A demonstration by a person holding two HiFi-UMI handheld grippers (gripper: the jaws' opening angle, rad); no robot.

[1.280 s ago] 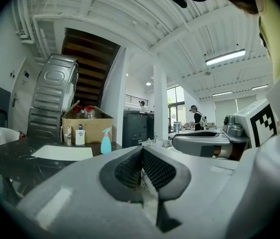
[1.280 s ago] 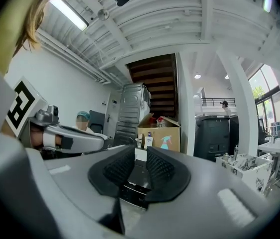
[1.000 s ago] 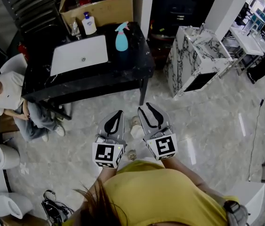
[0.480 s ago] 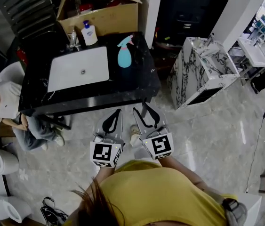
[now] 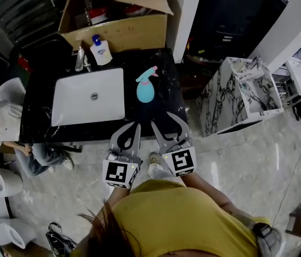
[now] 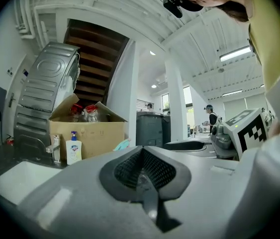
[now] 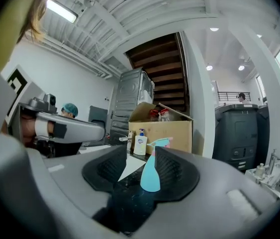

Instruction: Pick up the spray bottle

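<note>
Spray bottle (image 5: pixel 145 90): teal, upright on the black tabletop (image 5: pixel 163 68), just beside the white sink (image 5: pixel 89 96), which lies at its 9 o'clock. The trigger head points toward 1 o'clock. Nothing is touching it.
Right gripper (image 5: pixel 166 123): over the front edge of the tabletop, with the bottle ahead at about 11 o'clock. Its fingers are opening and nothing is between them yet. In the right gripper view the bottle (image 7: pixel 150 176) only lines up in the gap, clear of both pads.
Left gripper (image 5: pixel 132 126): alongside at the right one's 9 o'clock, fingers pressed together and empty, as the left gripper view (image 6: pixel 140 151) shows.
Risk, knock-over: the bottle looks tall and narrow-necked. I'd guess a finger arriving before the gap is wide enough would hit the body and tip it toward 12 o'clock or into the sink.
Risk, off-centre approach: the bottle sits a little toward one finger. If the line isn't corrected, one pad could touch first and skid it across the glossy tabletop.
Risk, slip: the lower body tapers, so a pinch there may squeeze it upward and out. Closing on the trigger might fire the spray.
Risk, neighbours: the shut left gripper travelling alongside could clip the tabletop's front edge. The soap dispenser (image 5: pixel 101 51) and cardboard box (image 5: pixel 119 32), at the bottle's 11 and 12 o'clock, are well apart and look safe.
</note>
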